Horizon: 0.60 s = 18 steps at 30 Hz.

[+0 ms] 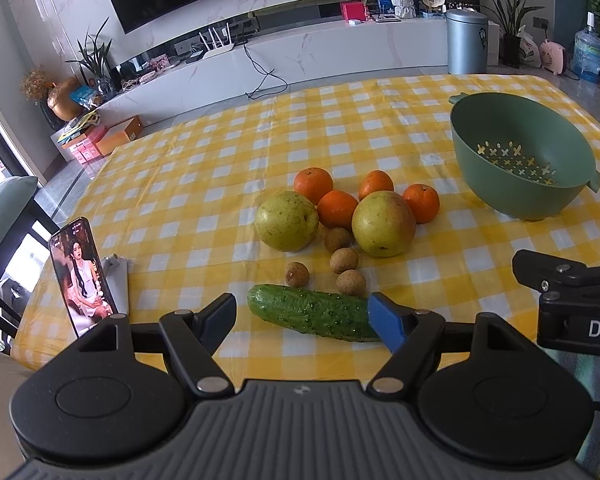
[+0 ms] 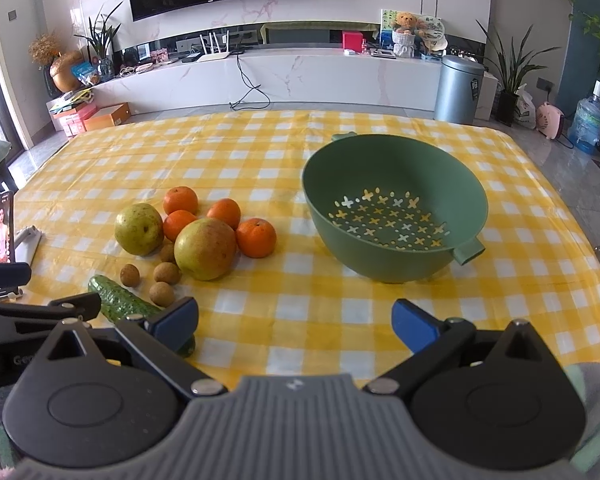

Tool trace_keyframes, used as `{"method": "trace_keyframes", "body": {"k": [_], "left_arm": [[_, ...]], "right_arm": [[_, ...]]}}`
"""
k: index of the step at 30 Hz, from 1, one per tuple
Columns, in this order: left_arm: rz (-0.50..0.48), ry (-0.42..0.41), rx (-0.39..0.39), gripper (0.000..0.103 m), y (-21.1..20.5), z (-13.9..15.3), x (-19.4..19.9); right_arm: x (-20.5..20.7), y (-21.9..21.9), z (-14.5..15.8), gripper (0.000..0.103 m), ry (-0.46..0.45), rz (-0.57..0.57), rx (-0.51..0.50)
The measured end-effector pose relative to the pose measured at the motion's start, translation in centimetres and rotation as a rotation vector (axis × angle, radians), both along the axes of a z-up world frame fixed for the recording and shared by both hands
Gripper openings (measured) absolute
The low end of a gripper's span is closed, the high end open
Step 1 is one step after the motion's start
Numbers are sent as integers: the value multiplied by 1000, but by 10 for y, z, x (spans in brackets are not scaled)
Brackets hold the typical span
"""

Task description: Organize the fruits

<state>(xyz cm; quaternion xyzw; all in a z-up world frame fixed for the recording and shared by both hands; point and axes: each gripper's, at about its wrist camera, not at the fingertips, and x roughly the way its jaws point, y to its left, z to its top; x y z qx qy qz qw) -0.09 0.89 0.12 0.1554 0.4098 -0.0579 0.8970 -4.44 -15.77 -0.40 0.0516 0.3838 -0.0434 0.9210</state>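
From the left wrist view, the left gripper point(image 1: 302, 318) hovers low over the yellow-and-white checked tablecloth point(image 1: 188, 184), its blue-padded fingers spread wide with nothing between them. Just ahead lies a bumpy dark green cucumber point(image 1: 312, 312), its right end hidden behind the right finger pad. Past it sit four small rough brown longans point(image 1: 343, 261), two large smooth yellow-green pears point(image 1: 287, 221) and four glossy orange mandarins point(image 1: 313, 185) — a tight cluster, fruits touching. To the right, well apart from the fruit, stands a matte green plastic colander bowl point(image 1: 476, 148) with cross-shaped holes, empty. A smartphone on a white stand point(image 1: 82, 276) sits at the left edge, its screen lit. The black frame of the right gripper point(image 1: 572, 292) juts in at the right.

From the right wrist view, the right gripper point(image 2: 296, 322) also stands wide open and empty, aimed at bare cloth between the fruit and the colander bowl point(image 2: 324, 208). The cucumber point(image 2: 118, 300) is partly covered by its left finger and the other gripper's black arm.
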Motion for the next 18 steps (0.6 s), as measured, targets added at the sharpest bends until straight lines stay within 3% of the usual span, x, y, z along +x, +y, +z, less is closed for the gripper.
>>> {"method": "trace_keyframes", "body": {"k": [18], "left_arm": [[-9, 17, -9, 89, -2, -2, -1]], "right_arm": [[0, -1, -3, 99, 6, -8, 0]]}}
